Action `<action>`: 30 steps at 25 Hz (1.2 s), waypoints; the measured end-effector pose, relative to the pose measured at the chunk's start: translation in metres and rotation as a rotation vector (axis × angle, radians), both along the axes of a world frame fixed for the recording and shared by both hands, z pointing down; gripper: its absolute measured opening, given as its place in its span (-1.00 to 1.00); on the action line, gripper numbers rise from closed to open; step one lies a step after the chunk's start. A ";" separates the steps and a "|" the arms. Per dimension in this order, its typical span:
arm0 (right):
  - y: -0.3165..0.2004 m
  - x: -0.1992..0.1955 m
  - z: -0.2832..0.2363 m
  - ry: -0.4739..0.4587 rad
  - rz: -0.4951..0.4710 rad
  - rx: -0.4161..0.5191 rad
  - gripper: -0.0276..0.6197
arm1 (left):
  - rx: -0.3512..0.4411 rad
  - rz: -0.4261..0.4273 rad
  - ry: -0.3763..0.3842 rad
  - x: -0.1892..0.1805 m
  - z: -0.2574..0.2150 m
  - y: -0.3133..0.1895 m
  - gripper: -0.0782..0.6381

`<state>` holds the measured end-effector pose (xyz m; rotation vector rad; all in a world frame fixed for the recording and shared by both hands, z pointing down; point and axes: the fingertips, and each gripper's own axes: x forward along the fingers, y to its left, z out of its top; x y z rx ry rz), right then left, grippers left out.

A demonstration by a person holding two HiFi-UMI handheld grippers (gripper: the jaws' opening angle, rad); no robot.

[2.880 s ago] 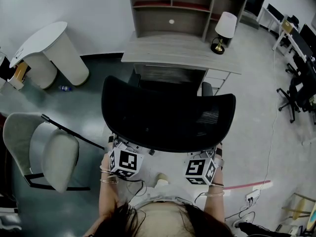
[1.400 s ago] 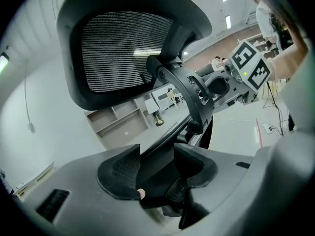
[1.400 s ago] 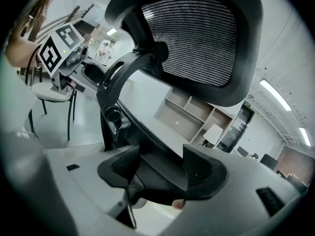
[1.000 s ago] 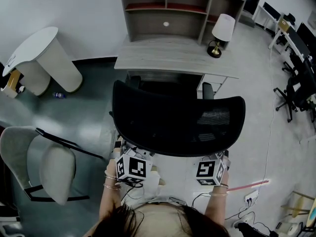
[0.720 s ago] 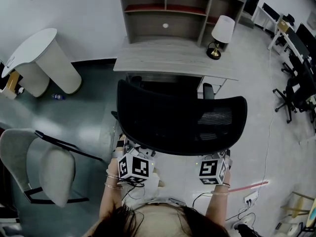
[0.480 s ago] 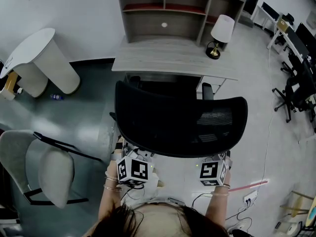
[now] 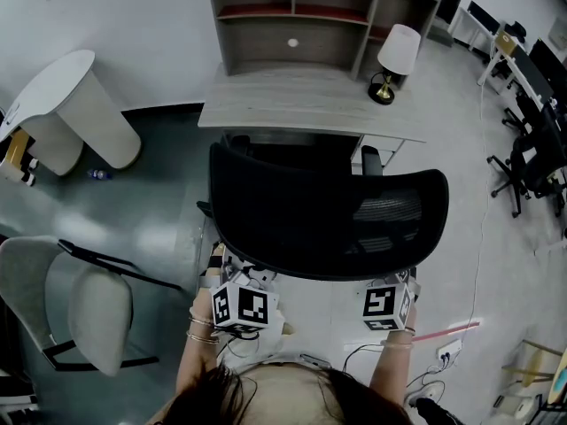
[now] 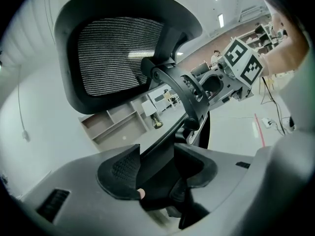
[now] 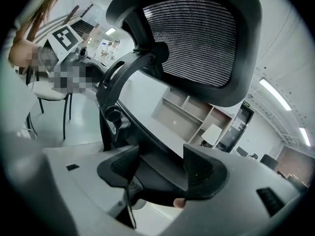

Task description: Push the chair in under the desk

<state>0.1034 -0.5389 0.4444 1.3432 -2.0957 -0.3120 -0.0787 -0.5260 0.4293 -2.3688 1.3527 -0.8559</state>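
Note:
The black mesh-backed office chair (image 7: 328, 211) stands in front of the grey wooden desk (image 7: 301, 100), its seat front at the desk's edge and its backrest towards me. Both grippers are low behind the backrest. My left gripper (image 7: 237, 282) is at the chair's rear left, my right gripper (image 7: 388, 286) at its rear right. In the left gripper view the jaws (image 8: 157, 168) hold the seat's black rear edge (image 8: 162, 181), with the backrest (image 8: 118, 48) towering above. In the right gripper view the jaws (image 9: 160, 168) grip the same edge (image 9: 152, 181) from the other side.
A white-shaded lamp (image 7: 397, 51) stands on the desk's right end, beneath a shelf unit (image 7: 310, 16). A grey chair (image 7: 80, 304) sits to my left, a white rounded table (image 7: 62, 104) at the far left. Black office chairs (image 7: 540, 162) and floor cables (image 7: 443, 330) lie right.
The chair has rolled forward and a little right, closer to the desk. Both grippers followed it, keeping their hold behind the backrest.

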 end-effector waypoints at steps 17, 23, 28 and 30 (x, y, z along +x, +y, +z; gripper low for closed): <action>-0.005 0.005 0.000 0.008 -0.003 -0.005 -0.11 | -0.006 0.037 0.052 0.004 -0.002 0.000 -0.16; -0.002 0.006 0.002 0.009 0.010 -0.016 -0.11 | -0.025 0.048 0.096 0.003 -0.002 0.003 -0.16; -0.001 0.007 0.001 0.014 0.020 -0.018 -0.11 | -0.027 0.052 0.083 0.005 -0.003 0.003 -0.16; 0.000 0.007 0.002 0.017 0.025 -0.016 -0.11 | -0.027 0.053 0.079 0.005 -0.002 0.003 -0.16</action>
